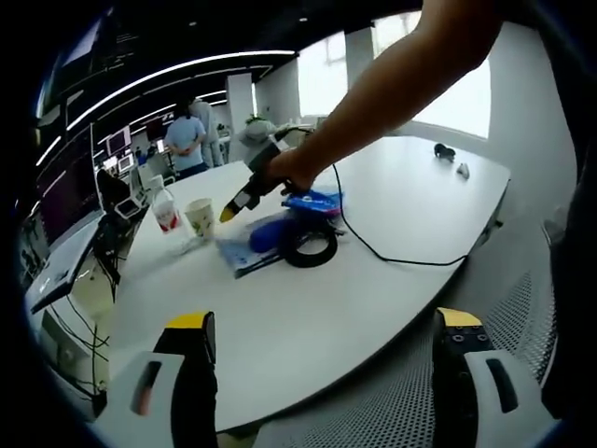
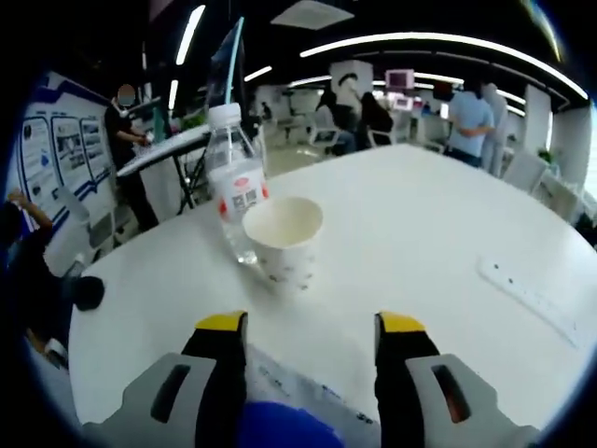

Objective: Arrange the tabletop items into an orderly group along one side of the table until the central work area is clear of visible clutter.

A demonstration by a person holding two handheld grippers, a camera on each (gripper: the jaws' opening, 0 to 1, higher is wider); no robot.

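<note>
White worktop (image 1: 392,243) mid-frame, one water bottle (image 2: 233,182), one paper cup (image 2: 283,238), one black cable coil (image 1: 311,247), left claw (image 1: 322,350) open, right claw (image 2: 311,350) open over blue object (image 2: 280,425).

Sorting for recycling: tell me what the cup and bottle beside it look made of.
Cup: probably paper, matte cream wall with small printed specks and a rolled rim.
Bottle: clear plastic, glossy and see-through, with a white cap and red-and-white label.

Bare table (image 2: 448,243) lies right of the paper cup (image 2: 283,238) and bottle (image 2: 233,177) blocking ahead
</note>
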